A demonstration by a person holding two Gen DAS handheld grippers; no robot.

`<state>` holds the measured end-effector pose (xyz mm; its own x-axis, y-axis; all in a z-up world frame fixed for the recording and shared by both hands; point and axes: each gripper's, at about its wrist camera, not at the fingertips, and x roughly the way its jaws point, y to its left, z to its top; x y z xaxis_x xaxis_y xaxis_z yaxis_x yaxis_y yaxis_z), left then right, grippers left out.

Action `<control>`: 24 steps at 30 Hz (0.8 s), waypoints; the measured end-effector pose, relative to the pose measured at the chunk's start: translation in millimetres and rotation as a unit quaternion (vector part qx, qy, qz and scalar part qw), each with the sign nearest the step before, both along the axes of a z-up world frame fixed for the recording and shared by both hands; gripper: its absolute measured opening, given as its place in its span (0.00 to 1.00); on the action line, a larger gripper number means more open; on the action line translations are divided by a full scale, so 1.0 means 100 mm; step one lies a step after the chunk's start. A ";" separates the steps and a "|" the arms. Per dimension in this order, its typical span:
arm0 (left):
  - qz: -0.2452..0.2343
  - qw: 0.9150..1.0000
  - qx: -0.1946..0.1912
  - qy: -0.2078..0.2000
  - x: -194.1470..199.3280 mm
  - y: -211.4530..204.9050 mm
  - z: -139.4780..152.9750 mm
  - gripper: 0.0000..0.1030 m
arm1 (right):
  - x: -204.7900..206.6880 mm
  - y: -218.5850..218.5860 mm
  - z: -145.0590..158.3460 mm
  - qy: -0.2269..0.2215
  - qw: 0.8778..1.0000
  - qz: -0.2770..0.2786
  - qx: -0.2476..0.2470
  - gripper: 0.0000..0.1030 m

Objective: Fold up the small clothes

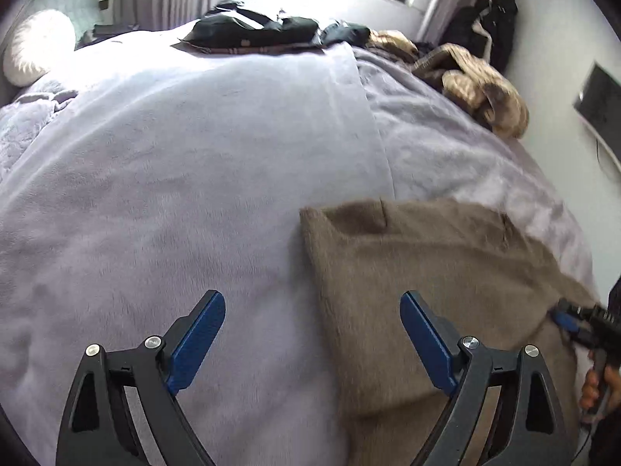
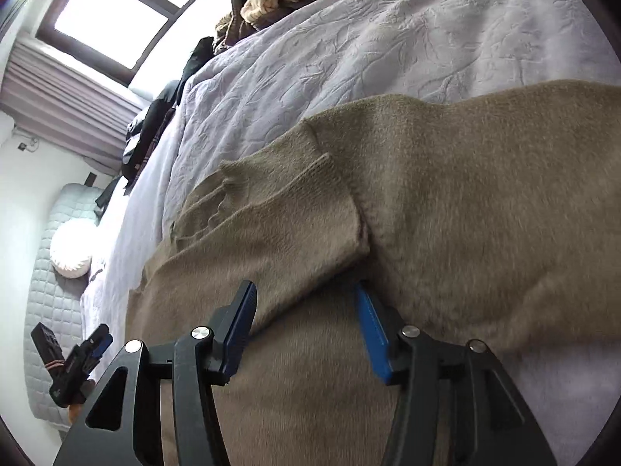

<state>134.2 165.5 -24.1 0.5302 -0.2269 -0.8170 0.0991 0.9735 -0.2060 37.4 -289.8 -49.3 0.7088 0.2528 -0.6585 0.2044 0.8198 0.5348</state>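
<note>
Brown sweater (image 2: 446, 202) spread flat on bed (image 1: 174, 163) for folding; right tongs (image 2: 306, 310) spread around folded sleeve (image 2: 295, 229), left tongs (image 1: 312, 322) spread, empty.

**Black frames, blue pads**

The left gripper (image 1: 312, 343) had two black, curved arms with triangular cut-outs, each carrying a pair of round silver screw heads. Its fingers (image 1: 198, 343) were faced with flat blue pads of fine ribbed texture. The right gripper (image 2: 306, 330) was built the same way — black linkage, silver screws, blue pads (image 2: 372, 336). Seen from the left wrist camera, the person's hand (image 1: 595, 384) showed bare skin (fingers only) round a black handle.
</note>
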 end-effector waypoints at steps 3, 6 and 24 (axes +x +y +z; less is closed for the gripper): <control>-0.010 0.999 -0.002 0.038 -0.06 -0.08 -0.15 0.89 | 0.00 -0.04 -0.04 0.001 0.999 0.001 0.036 0.55; -0.008 0.997 -0.027 0.065 -0.12 -0.12 -0.31 0.62 | 0.10 -0.07 -0.10 -0.001 0.998 -0.010 0.066 0.53; -0.011 0.999 -0.012 0.038 -0.33 -0.06 -0.20 0.22 | -0.35 -0.21 -0.11 0.022 0.998 -0.028 0.043 0.10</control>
